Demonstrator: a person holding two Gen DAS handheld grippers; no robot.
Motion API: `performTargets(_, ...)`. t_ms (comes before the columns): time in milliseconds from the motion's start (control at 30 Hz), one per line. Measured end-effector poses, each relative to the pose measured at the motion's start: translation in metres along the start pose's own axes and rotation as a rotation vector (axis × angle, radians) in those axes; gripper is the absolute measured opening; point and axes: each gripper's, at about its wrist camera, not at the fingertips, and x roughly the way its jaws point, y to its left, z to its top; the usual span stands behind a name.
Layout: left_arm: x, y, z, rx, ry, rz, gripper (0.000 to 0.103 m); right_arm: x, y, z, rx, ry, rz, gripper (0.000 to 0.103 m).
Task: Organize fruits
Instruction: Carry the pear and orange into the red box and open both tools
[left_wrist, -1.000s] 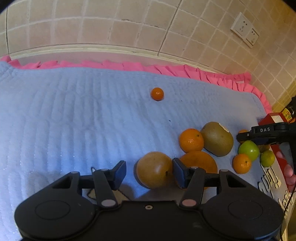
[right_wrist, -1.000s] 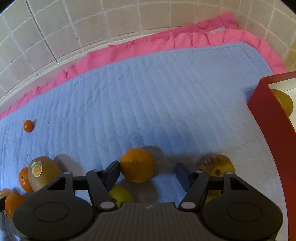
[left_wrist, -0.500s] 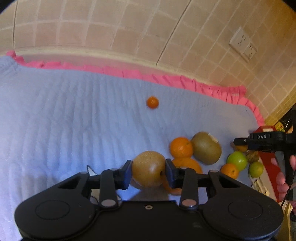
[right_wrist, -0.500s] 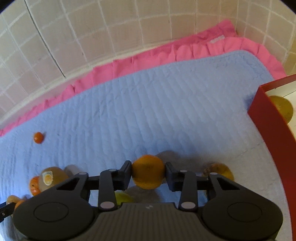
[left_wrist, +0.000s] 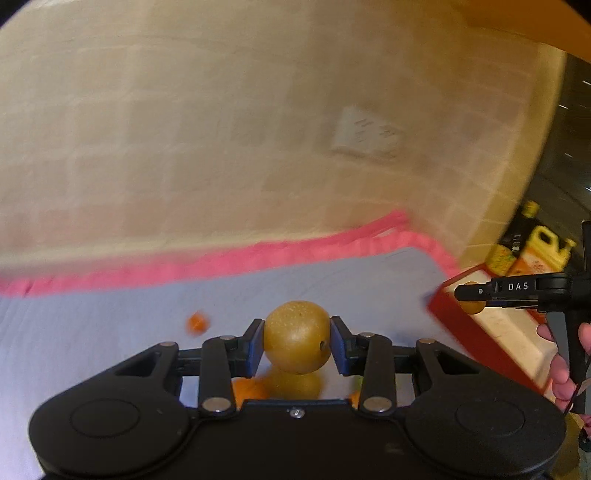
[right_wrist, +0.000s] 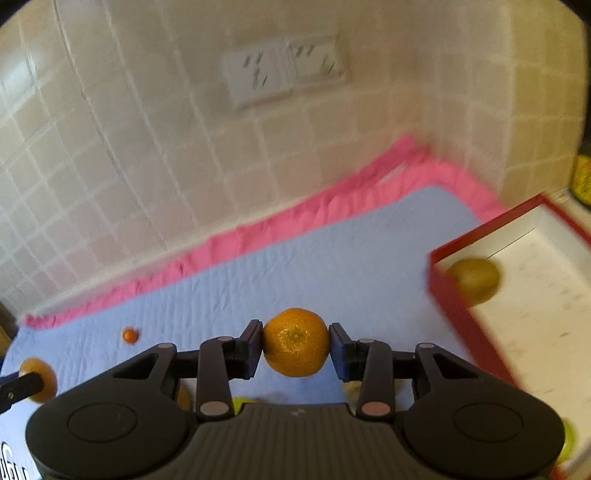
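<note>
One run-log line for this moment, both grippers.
left gripper: shut on round brown pear | right gripper: shut on orange mandarin | both clear of blue quilted mat | red box: one brownish fruit inside

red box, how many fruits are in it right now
1 that shows: a brownish round fruit in the red box, against its near-left wall. The box's lower end runs behind the right gripper, so more may be hidden.

Quilted matt cloth mat (right_wrist: 332, 258), glossy wall tiles (right_wrist: 110, 129), dimpled orange (right_wrist: 295, 341) peel
</note>
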Motion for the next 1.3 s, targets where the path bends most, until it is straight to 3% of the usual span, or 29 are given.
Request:
performTargets(267, 0.038, -0.104, 0.063, 0.124, -0.076, -0.222, 0.044, -0.095, -0.082, 0.031, 0.064, -0.18, -0.163, 0.041)
performTargets(533, 0.102, -0.231, 0.085, 0.296, -0.024, -0.382, 0.045, -0.14, -0.182, 0.033, 0.215, -0.248, -0.29, 0.041)
performTargets(667, 0.155, -0.283, 0.068, 0.36, 0.079, -0.437, 0.045, -0.127, -0.226, 0.022, 0.28, -0.207, -0.314, 0.041)
performTargets(900, 0.251, -0.328, 0.019, 0.412, 0.316, -0.414, 0.045, -0.067, -0.275, -0.006, 0.373, -0.066, -0.304, 0.041)
performTargets(1067, 0.285, -0.336, -0.003, 0.468, 0.4, -0.401, 0.045, -0.027, -0.292, -0.024, 0.422, 0.023, -0.304, 0.041)
performTargets(1300, 0.314, -0.338, -0.019, 0.531, 0.447, -0.353, 0.045, 0.004, -0.296, -0.031, 0.405, 0.098, -0.343, 0.041)
